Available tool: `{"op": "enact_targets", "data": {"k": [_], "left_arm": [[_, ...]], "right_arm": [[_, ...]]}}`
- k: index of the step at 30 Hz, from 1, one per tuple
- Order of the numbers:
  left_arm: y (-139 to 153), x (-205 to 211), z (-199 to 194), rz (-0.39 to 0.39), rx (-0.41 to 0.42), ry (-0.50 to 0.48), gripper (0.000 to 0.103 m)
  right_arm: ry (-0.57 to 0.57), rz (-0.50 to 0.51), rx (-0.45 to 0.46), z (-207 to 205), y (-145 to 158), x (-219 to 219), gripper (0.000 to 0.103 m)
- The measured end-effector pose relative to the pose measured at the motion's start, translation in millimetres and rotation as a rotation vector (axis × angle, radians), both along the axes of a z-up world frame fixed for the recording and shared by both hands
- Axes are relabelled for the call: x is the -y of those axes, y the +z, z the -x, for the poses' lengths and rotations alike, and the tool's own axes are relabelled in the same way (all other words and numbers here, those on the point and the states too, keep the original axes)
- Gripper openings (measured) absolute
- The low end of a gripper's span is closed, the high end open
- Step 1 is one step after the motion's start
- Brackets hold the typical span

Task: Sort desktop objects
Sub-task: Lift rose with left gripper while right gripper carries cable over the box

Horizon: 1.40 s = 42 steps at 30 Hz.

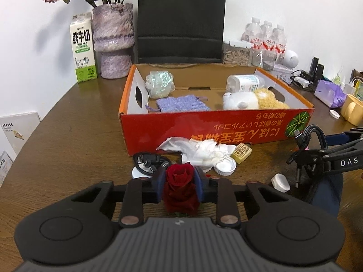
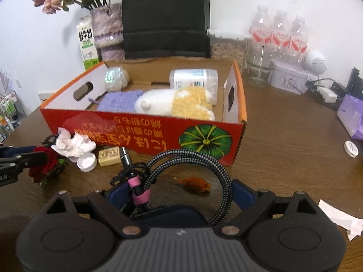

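In front of the orange box, the left gripper has its fingers clamped on a red rose just above the wooden surface. The right gripper, fingers wide apart, straddles a coiled braided cable nearer the box's pumpkin corner.

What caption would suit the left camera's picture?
Left gripper closes on a red rose before an orange box of sorted things.

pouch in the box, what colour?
Lilac knit pouch, clearest in the left wrist view.
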State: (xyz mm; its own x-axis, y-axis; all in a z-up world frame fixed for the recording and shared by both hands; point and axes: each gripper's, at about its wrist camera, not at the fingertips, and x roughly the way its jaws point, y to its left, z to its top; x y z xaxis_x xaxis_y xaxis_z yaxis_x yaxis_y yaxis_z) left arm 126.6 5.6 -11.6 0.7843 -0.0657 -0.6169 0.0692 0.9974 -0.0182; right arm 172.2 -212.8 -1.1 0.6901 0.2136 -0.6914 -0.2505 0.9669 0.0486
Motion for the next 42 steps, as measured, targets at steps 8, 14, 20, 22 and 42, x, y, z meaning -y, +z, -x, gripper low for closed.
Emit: {"op": "enact_targets", "data": {"k": [8, 14, 20, 22, 42], "left_arm": [[19, -1, 11, 0.010, 0.065, -0.006, 0.024], [41, 1, 10, 0.018, 0.136, -0.010, 0.024], [64, 6, -4, 0.026, 0.219, -0.012, 0.024], [68, 7, -12, 0.028, 0.239, -0.009, 0.024], [40, -7, -126, 0.007, 0.184, 0.095, 0.024]], "right_arm": [[0.019, -0.014, 0.117, 14, 26, -1, 0.092], [0.034, -0.040, 0.184, 17, 47, -6, 0.092], [0.046, -0.077, 0.238, 3, 65, -18, 0.092], [0.048, -0.089, 0.244, -6, 68, -24, 0.092], [0.068, -0.024, 0.147, -144, 40, -96, 0.091]]}}
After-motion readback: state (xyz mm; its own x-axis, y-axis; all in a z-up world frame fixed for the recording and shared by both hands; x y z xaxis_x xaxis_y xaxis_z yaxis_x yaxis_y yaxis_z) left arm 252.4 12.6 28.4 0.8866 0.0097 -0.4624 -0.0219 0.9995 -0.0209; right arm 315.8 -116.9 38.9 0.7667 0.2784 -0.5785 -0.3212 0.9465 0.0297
